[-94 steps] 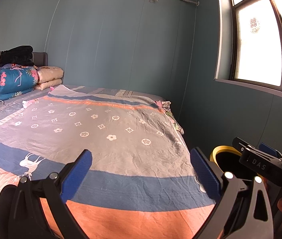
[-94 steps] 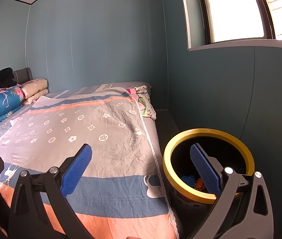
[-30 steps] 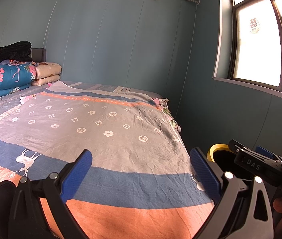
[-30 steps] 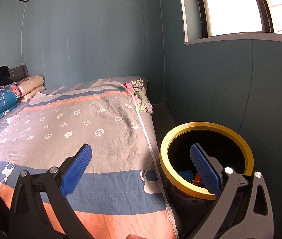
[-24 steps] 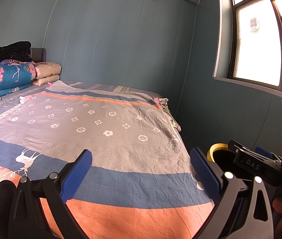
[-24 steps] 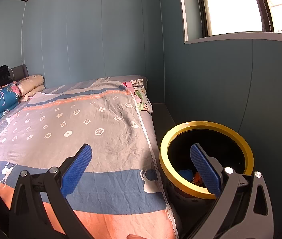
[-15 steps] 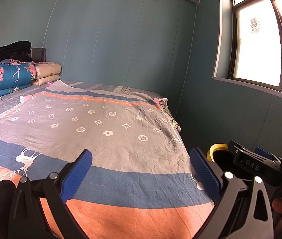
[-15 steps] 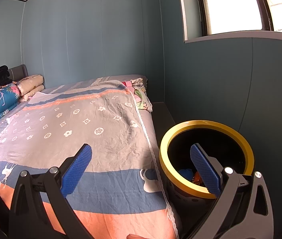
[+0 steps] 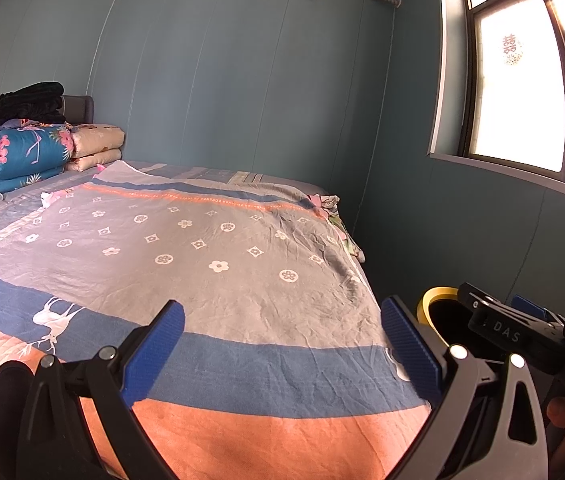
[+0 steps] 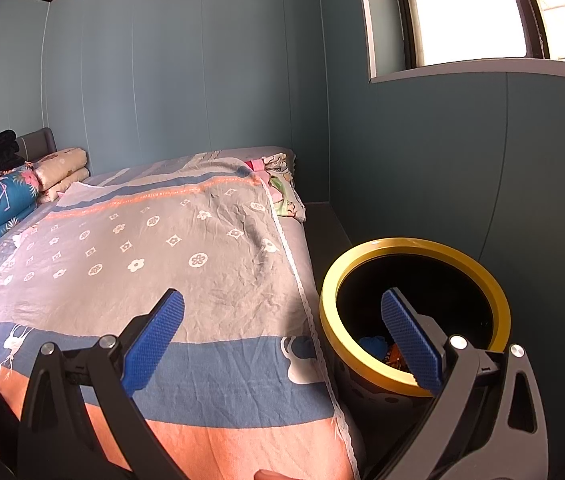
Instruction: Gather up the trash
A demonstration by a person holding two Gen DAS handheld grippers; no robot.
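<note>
Jaws of both our left gripper and right gripper gape empty, so we should scan the bed beyond them before revisiting the bin behind the right jaw.

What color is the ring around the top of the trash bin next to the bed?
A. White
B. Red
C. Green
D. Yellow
D. In the right wrist view the trash bin stands on the floor beside the bed, and the ring around its open top is yellow, with a dark inside.
</note>
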